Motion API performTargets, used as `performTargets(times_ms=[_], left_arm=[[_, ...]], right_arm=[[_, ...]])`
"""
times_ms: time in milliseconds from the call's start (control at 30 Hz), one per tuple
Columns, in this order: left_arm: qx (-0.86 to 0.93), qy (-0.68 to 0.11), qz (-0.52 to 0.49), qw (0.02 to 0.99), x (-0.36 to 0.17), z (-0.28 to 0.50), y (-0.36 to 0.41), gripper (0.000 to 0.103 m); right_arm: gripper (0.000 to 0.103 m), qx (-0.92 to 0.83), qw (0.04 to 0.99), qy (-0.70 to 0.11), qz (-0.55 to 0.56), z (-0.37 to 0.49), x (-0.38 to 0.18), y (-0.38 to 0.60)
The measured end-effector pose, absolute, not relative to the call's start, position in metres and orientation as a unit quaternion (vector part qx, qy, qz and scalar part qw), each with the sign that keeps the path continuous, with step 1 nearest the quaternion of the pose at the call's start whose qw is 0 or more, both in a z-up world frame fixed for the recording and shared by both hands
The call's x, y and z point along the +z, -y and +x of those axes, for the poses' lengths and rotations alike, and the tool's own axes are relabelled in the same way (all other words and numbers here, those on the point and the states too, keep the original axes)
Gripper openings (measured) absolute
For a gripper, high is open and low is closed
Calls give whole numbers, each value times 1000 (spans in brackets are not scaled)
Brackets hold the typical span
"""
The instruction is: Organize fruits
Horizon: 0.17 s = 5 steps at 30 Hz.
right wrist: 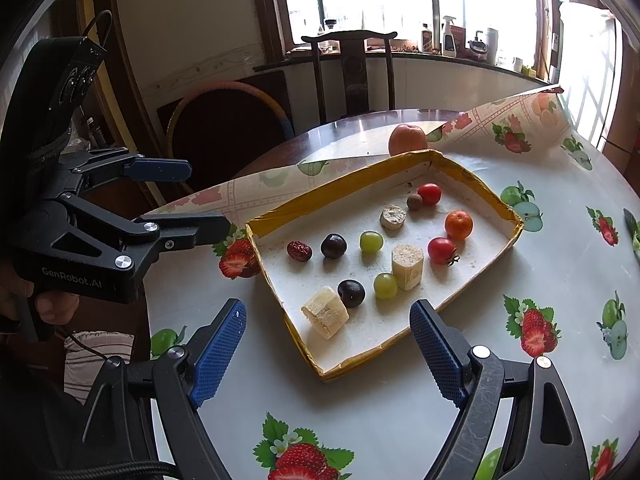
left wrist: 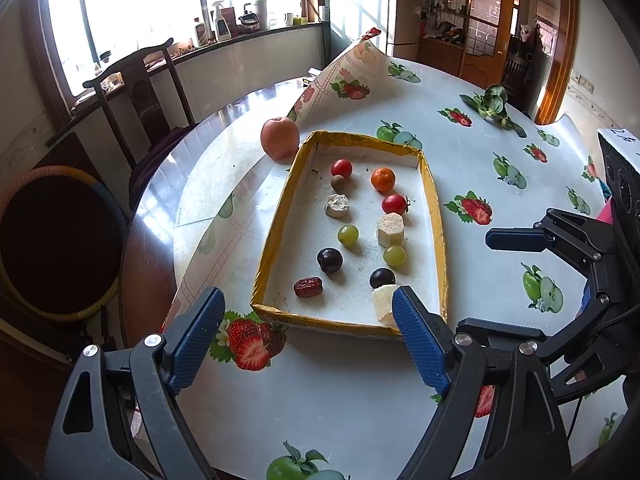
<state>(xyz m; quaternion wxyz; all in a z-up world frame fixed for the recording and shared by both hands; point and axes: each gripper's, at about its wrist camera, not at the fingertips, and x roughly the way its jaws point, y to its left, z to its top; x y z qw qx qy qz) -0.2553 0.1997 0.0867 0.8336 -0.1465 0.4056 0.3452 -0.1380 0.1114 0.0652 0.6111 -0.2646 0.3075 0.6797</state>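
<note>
Both grippers hang tilted down toward the table, jaws spread wide with nothing between the pads. The left gripper (left wrist: 308, 336) hovers at the near edge of the cardboard tray (left wrist: 276, 224), its right pad overlapping a pale banana chunk (left wrist: 382, 300) in the tray's near corner. The right gripper (right wrist: 328, 352) hovers just short of the tray's nearest corner. Ahead of the jaws, inside the tray, lie a red date (left wrist: 308, 287), two dark plums (left wrist: 330, 260), two green grapes (left wrist: 348, 235), two cherry tomatoes (left wrist: 341, 168) and a small orange (left wrist: 383, 179). Beyond the tray's far corner sits an apple (left wrist: 280, 138), beside the folded-up tablecloth (left wrist: 348, 76).
</note>
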Motion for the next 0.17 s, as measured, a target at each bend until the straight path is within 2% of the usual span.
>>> performTargets(times_ms=[167], left_arm=[[350, -411, -145, 829, 85, -253, -198, 86]], right_arm=[[86, 671, 618, -315, -264, -137, 62, -112]])
